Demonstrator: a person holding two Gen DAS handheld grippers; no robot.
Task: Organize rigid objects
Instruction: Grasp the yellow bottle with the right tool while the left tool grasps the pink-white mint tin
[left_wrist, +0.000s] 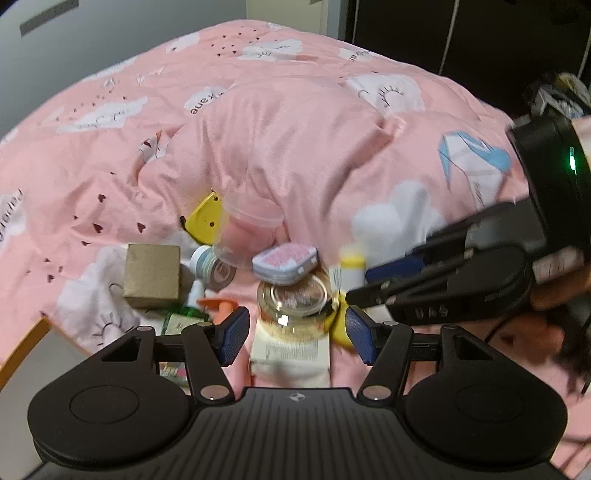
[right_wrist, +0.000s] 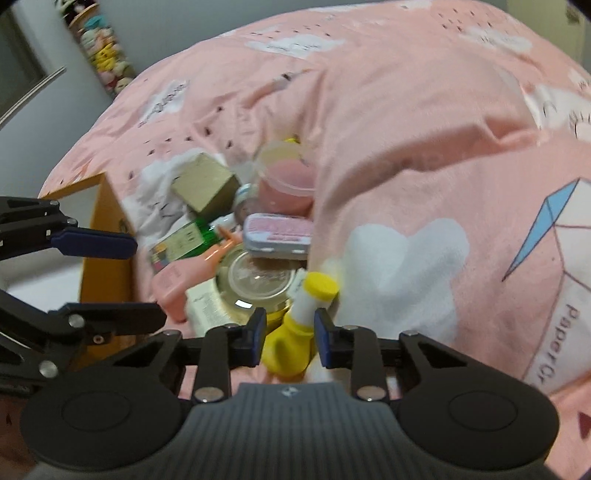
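Observation:
A pile of small objects lies on the pink quilt (left_wrist: 295, 147): a clear glass jar (left_wrist: 295, 306), a pink-topped tin (left_wrist: 285, 260), a brown box (left_wrist: 152, 275), a yellow tool (left_wrist: 205, 221) and a clear cup (left_wrist: 251, 218). My left gripper (left_wrist: 291, 334) is open, its jaws either side of the jar. My right gripper (right_wrist: 290, 338) has its jaws around a yellow toy (right_wrist: 290, 350), with small gaps showing on both sides; a yellow-capped white tube (right_wrist: 314, 295) lies just ahead. The right gripper (left_wrist: 369, 288) also shows in the left wrist view.
A white printed box (left_wrist: 290, 354) lies under the jar. A green box (right_wrist: 181, 240) and a pink bottle (right_wrist: 184, 280) lie left of it. A wooden bed edge (right_wrist: 103, 258) drops off at the left. Stuffed toys (right_wrist: 105, 48) stand far back.

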